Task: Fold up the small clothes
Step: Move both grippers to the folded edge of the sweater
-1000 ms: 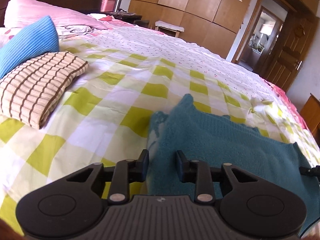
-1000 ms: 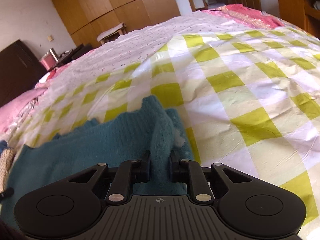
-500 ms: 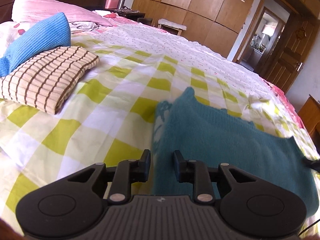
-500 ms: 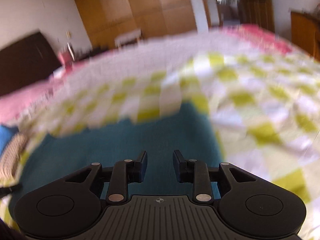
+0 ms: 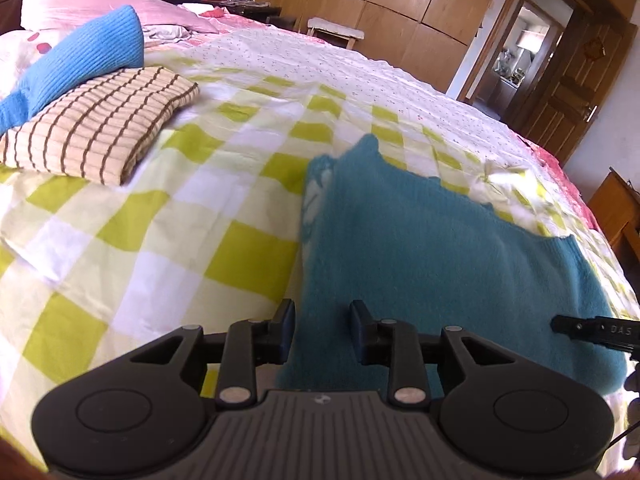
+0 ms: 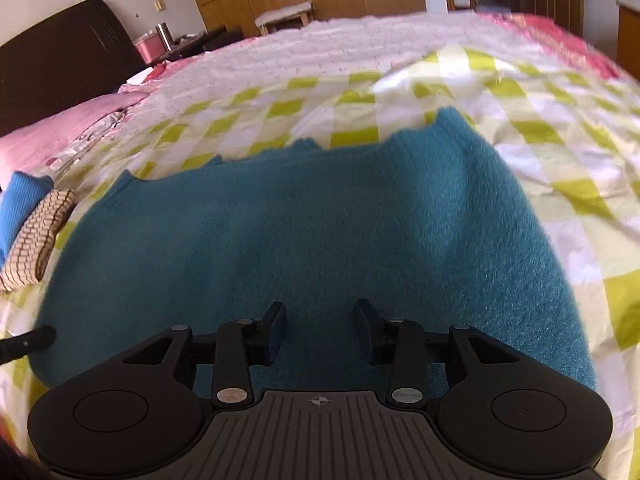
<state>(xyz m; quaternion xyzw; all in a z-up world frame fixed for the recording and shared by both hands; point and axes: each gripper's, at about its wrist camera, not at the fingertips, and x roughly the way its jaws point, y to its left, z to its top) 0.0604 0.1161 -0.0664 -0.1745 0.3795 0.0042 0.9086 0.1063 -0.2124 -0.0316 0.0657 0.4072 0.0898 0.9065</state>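
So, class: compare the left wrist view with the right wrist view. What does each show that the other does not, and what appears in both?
Only the left wrist view shows the open doorway and the left edge of the teal sweater between the open left gripper.

Only the right wrist view shows the dark headboard and the open right gripper over the sweater's middle.

Both show the sweater, the checked bedsheet, the striped folded garment, the blue knit and the wooden wardrobe.
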